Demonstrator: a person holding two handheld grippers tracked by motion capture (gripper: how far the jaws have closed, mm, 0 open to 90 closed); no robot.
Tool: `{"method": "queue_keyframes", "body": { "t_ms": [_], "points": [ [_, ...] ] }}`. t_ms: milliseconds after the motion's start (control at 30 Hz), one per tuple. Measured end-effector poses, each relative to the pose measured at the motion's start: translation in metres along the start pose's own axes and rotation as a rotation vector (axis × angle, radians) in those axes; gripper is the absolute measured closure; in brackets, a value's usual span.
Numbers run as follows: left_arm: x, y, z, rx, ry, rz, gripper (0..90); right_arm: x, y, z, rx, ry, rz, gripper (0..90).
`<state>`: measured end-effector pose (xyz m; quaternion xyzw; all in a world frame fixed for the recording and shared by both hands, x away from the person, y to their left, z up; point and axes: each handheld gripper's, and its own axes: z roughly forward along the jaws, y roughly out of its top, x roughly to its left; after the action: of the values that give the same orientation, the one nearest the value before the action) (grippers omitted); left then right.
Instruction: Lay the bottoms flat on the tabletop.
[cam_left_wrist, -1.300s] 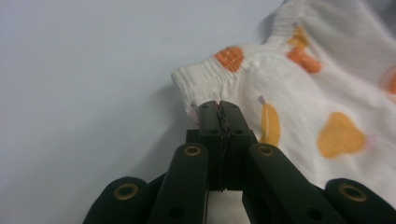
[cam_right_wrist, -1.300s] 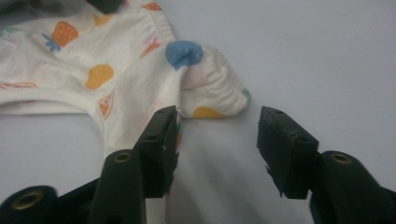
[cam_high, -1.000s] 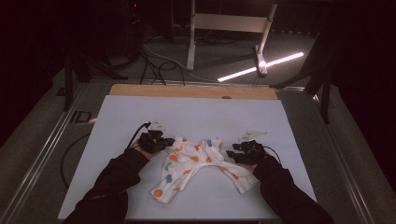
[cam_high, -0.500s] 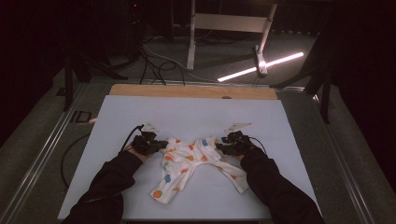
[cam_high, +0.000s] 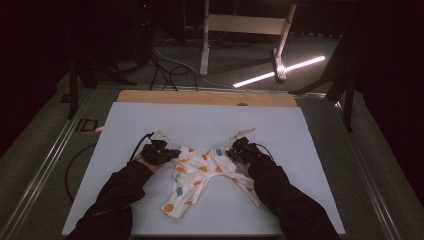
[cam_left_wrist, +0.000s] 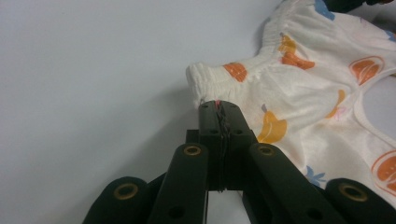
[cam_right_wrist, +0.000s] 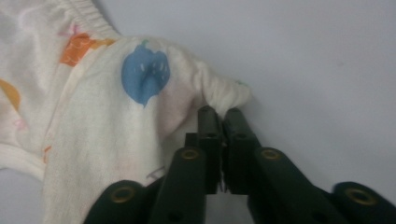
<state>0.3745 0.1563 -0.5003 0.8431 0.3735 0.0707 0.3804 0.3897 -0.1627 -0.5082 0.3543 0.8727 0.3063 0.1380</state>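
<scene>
Both claws, left claw (cam_high: 172, 153) and right claw (cam_high: 231, 151), clamped on the cream fruit-print cotton baby garment (cam_high: 200, 175) at frame centre; thin pinches, liable to slip under uneven pulling.

A flat desk (cam_high: 200, 120) with a smooth white top and a strip of light wood along its far edge carries the work. A small cream cotton baby garment (cam_high: 200, 177), printed with orange and blue fruit shapes, lies spread on the near half of the white surface, its elastic gathered edge facing away from the person.
</scene>
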Motion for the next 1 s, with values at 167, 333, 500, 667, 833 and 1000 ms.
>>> {"method": "queue_keyframes", "body": {
  "t_ms": [167,333,500,667,833,1000],
  "points": [
    [0.005,0.010,-0.002,-0.034,0.024,0.002,89.4,-0.008,0.008,-0.023,-0.082,-0.011,0.002,88.5],
    [0.011,0.028,0.002,-0.066,0.068,0.017,89.4,-0.016,0.021,-0.048,-0.169,-0.032,0.010,88.3],
    [0.021,0.045,0.012,-0.092,0.122,0.007,89.4,-0.020,0.029,-0.057,-0.183,-0.085,0.015,88.3],
    [0.027,0.055,0.026,-0.088,0.173,0.012,89.4,-0.032,0.033,-0.045,-0.158,-0.122,0.049,88.3],
    [0.036,0.056,0.038,-0.076,0.193,-0.024,89.4,-0.045,0.036,-0.021,-0.113,-0.170,0.103,88.3],
    [0.038,0.059,0.055,-0.048,0.217,-0.024,89.3,-0.049,0.035,-0.002,-0.059,-0.190,0.128,88.3]
  ]
}}
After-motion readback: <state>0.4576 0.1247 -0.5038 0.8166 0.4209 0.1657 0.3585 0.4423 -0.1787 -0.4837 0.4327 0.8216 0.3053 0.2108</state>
